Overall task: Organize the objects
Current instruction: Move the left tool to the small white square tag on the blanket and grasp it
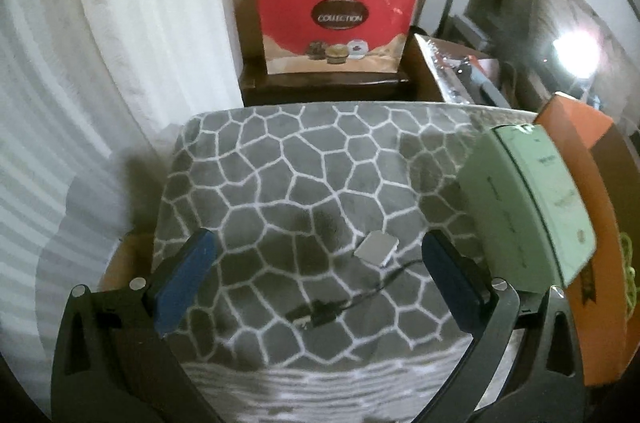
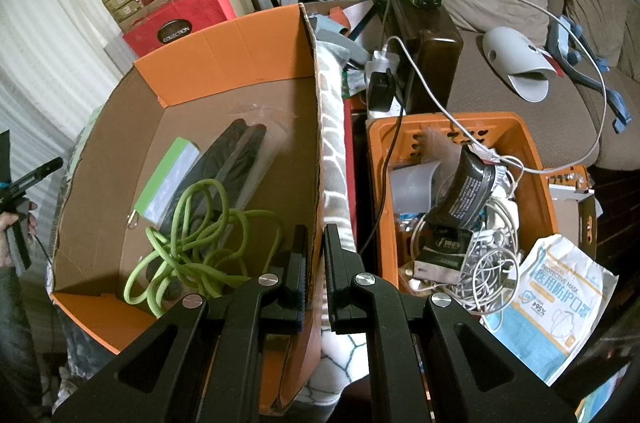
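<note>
Left wrist view: the left tongs (image 1: 316, 263) stand spread wide, released, with nothing pressed between their blue pads (image 1: 188, 275). Below them, on a grey blanket with a white cell pattern (image 1: 288, 163), lie a small silvery square piece (image 1: 377, 247) and a black cable with a plug (image 1: 326, 309). A pale green box (image 1: 528, 203) leans against an orange cardboard box (image 1: 592, 207) at the right. A red "COLLECTION" gift bag (image 1: 336, 23) stands behind.

Right wrist view: the right tongs (image 2: 316, 255) are clenched on the side wall of the orange cardboard box (image 2: 224, 51). Inside lie a coiled green cord (image 2: 200, 235), a green-edged packet (image 2: 166, 179) and a black item in clear wrap (image 2: 236, 155). To the right, an orange plastic crate (image 2: 532, 143) holds tangled white cables (image 2: 492, 255); a protective mask pack (image 2: 556, 299) lies beside it.
</note>
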Demonstrator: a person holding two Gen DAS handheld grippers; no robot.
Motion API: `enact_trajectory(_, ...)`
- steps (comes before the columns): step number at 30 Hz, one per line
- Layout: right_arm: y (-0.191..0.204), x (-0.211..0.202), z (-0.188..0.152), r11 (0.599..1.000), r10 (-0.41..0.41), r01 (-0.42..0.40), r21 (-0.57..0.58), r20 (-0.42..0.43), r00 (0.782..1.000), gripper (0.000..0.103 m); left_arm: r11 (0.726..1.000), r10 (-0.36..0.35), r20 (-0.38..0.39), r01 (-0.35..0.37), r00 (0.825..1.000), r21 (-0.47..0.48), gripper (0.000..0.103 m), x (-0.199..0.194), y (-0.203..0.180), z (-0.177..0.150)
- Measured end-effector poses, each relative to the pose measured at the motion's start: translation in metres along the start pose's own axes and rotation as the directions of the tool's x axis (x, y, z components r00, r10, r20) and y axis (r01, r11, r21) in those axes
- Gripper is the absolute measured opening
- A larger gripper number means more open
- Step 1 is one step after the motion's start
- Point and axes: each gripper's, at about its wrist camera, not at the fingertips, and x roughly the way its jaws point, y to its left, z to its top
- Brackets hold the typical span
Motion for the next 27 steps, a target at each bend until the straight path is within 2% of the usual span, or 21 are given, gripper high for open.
enact_trajectory(6, 0.000, 0.000, -0.001, 1.000, 0.000, 0.000, 0.000, 0.000, 1.000, 0.006, 1.000, -0.024, -0.062, 0.023, 0.998, -0.016, 0.102, 0.033, -0.012, 0.005)
enact_trajectory(8, 0.000, 0.000, -0.001, 1.000, 0.000, 0.000, 0.000, 0.000, 1.000, 0.006, 0.999, -0.048, -0.086, 0.046, 0.995, -0.025, 0.096, 0.042, -0.015, 0.005)
enact_trajectory(10, 0.000, 0.000, -0.001, 1.000, 0.000, 0.000, 0.000, 0.000, 1.000, 0.006, 0.997, -0.071, -0.114, 0.067, 0.991, -0.034, 0.085, 0.049, -0.018, 0.004)
enact_trajectory(14, 0.000, 0.000, -0.001, 1.000, 0.000, 0.000, 0.000, 0.000, 1.000, 0.006, 0.998, -0.063, -0.129, 0.061, 0.990, -0.019, 0.076, 0.056, -0.025, 0.004)
enact_trajectory(16, -0.001, 0.000, -0.001, 1.000, 0.000, 0.000, 0.000, -0.001, 1.000, 0.006, 0.998, -0.058, -0.128, 0.057, 0.990, -0.013, 0.064, 0.057, -0.026, 0.004)
enact_trajectory(18, 0.000, 0.000, -0.001, 1.000, 0.000, 0.000, 0.001, 0.000, 1.000, 0.006, 0.999, -0.047, -0.124, 0.047, 0.991, -0.005, 0.059, 0.056, -0.026, 0.003)
enact_trajectory(20, 0.000, 0.000, -0.001, 1.000, 0.000, 0.000, 0.001, 0.000, 1.000, 0.007, 0.999, -0.041, -0.120, 0.042, 0.992, -0.001, 0.049, 0.055, -0.025, 0.002)
enact_trajectory(21, 0.000, 0.000, -0.001, 1.000, -0.001, 0.001, 0.000, 0.000, 1.000, 0.007, 0.999, -0.038, -0.119, 0.038, 0.992, 0.002, 0.041, 0.054, -0.024, 0.001)
enact_trajectory(23, 0.000, 0.000, -0.001, 1.000, -0.001, 0.001, 0.000, -0.001, 1.000, 0.007, 0.999, -0.045, -0.120, 0.046, 0.992, 0.001, 0.032, 0.052, -0.023, 0.002)
enact_trajectory(24, 0.000, 0.000, -0.001, 1.000, -0.001, 0.001, 0.001, -0.001, 1.000, 0.007, 0.999, -0.051, -0.122, 0.051, 0.991, -0.002, 0.023, 0.051, -0.021, 0.001)
enact_trajectory(26, 0.000, 0.000, -0.001, 1.000, 0.000, 0.000, 0.001, -0.001, 1.000, 0.007, 0.999, -0.054, -0.125, 0.054, 0.991, -0.001, 0.019, 0.050, -0.020, 0.002)
enact_trajectory(27, 0.000, 0.000, -0.001, 1.000, -0.001, 0.001, 0.000, -0.001, 1.000, 0.007, 0.999, -0.050, -0.127, 0.051, 0.991, 0.004, 0.013, 0.049, -0.021, 0.002)
